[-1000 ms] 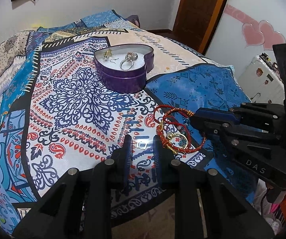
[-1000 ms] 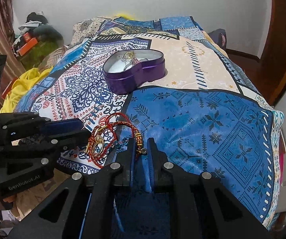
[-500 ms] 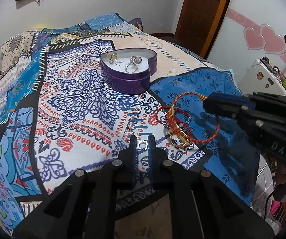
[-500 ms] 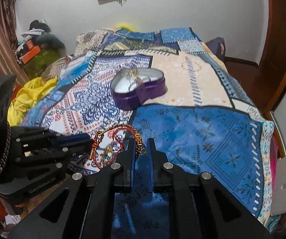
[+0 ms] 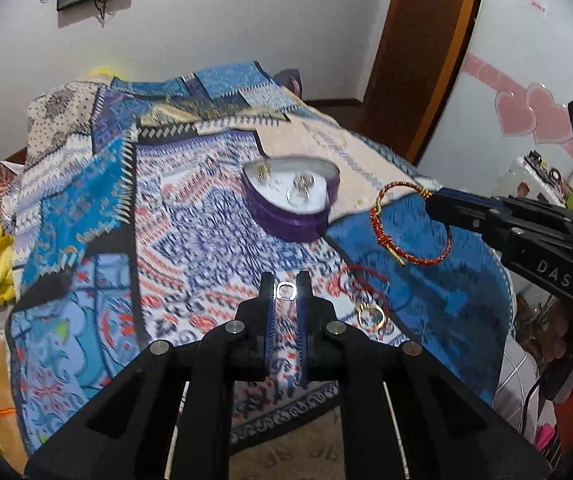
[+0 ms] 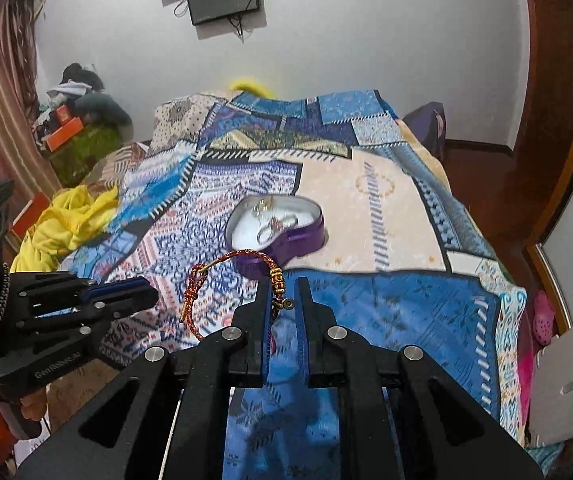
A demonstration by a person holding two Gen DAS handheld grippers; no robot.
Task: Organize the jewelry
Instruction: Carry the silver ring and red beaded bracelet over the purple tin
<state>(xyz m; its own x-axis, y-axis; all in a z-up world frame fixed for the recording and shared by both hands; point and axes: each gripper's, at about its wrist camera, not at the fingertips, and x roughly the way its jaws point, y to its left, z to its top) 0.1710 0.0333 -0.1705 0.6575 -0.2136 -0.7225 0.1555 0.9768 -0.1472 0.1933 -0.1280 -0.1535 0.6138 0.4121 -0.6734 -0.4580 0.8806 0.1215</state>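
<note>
Left tool (image 5: 286, 292) nearly closed, pinching a small silver ring (image 5: 286, 291) at the fingertips, held up over the bed (image 5: 190, 240) with its patterned quilt. Right tool (image 6: 284, 300) closed on a red braided bracelet (image 6: 230, 276) near its gold beads; the loop hangs out to the left, clear of the quilt. In the left view the same bracelet (image 5: 406, 224) dangles from the right tool (image 5: 432, 200), between the camera and the blue quilt patch. Purple heart-shaped tin (image 5: 292, 204) sits open mid-bed, holding rings and earrings on a white lining; blurred. A thin red cord bracelet (image 5: 362, 280) and a gold ring (image 5: 371, 316) lie on the quilt near the front edge, just right of the left tool. Yellow cloth (image 6: 70, 216) bunched at the bed's left side. Wooden door (image 5: 418, 48) behind right. Nothing between tools and tin.
</note>
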